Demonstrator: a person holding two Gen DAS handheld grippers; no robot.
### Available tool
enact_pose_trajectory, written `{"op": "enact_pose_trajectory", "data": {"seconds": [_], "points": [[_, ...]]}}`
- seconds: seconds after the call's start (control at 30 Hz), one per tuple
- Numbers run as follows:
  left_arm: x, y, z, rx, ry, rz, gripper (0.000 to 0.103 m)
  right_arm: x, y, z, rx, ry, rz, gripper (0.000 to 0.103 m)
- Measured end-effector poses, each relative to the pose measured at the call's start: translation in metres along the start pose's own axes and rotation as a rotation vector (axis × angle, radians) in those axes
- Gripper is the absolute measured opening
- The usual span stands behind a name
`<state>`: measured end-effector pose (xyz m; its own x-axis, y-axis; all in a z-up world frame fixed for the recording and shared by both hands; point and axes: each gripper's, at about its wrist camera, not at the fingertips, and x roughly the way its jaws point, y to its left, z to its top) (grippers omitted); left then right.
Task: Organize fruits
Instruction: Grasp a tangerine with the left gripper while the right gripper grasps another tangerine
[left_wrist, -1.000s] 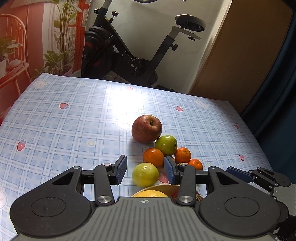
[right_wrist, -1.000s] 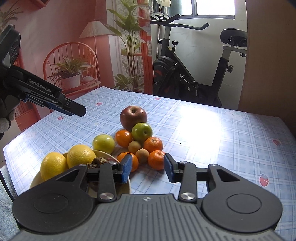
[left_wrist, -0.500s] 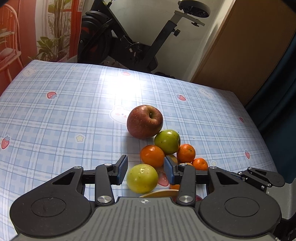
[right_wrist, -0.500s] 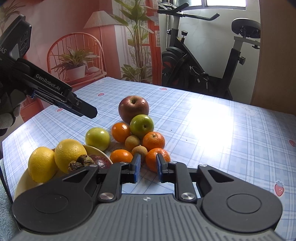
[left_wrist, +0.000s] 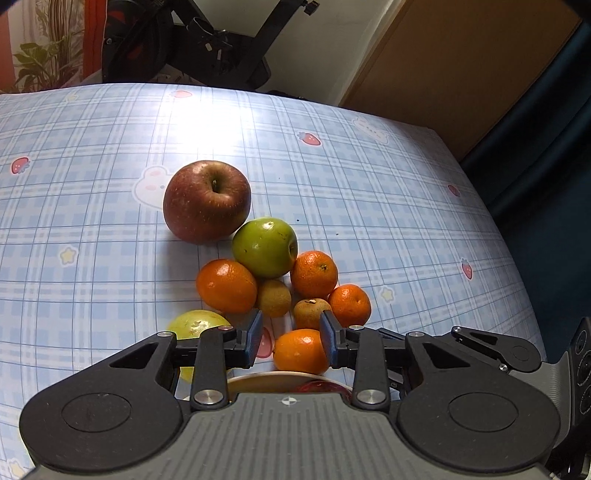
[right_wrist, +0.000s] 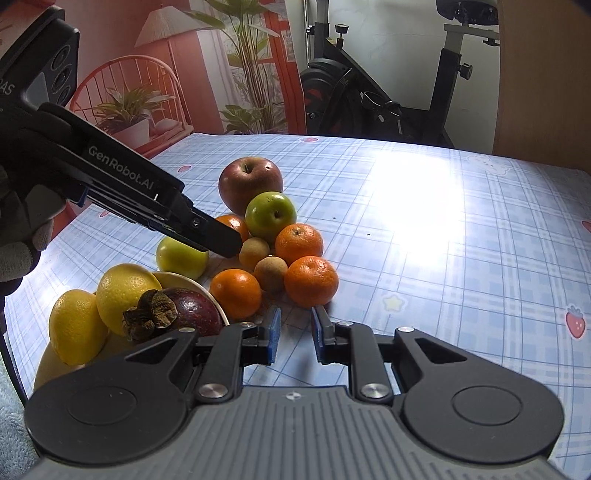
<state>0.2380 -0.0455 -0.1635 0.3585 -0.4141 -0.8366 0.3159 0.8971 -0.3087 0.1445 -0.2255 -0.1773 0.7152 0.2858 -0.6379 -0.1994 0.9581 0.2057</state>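
A pile of fruit lies on the checked tablecloth: a red apple, a green apple, several oranges, two small brown fruits and a yellow-green apple. A cream plate holds two lemons and a dark mangosteen. My left gripper is open and empty, hovering over the near orange; it also shows in the right wrist view. My right gripper is open with a narrow gap, empty, just in front of the pile.
The table ends at the right, with a dark curtain beyond it. An exercise bike, plants and a red chair stand behind the far edge. A bright glare patch lies on the cloth right of the fruit.
My left gripper moved forward and down over the pile, its jaws now over the near orange. My right gripper narrowed, then widened a little, and came closer to the fruit.
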Motion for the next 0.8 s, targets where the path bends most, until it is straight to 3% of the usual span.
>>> {"op": "enact_pose_trajectory", "data": {"seconds": [0.8], "points": [[0.035, -0.024, 0.002, -0.005, 0.105, -0.074, 0.036, -0.019, -0.017, -0.018, 0.035, 0.032, -0.015, 0.021]]}}
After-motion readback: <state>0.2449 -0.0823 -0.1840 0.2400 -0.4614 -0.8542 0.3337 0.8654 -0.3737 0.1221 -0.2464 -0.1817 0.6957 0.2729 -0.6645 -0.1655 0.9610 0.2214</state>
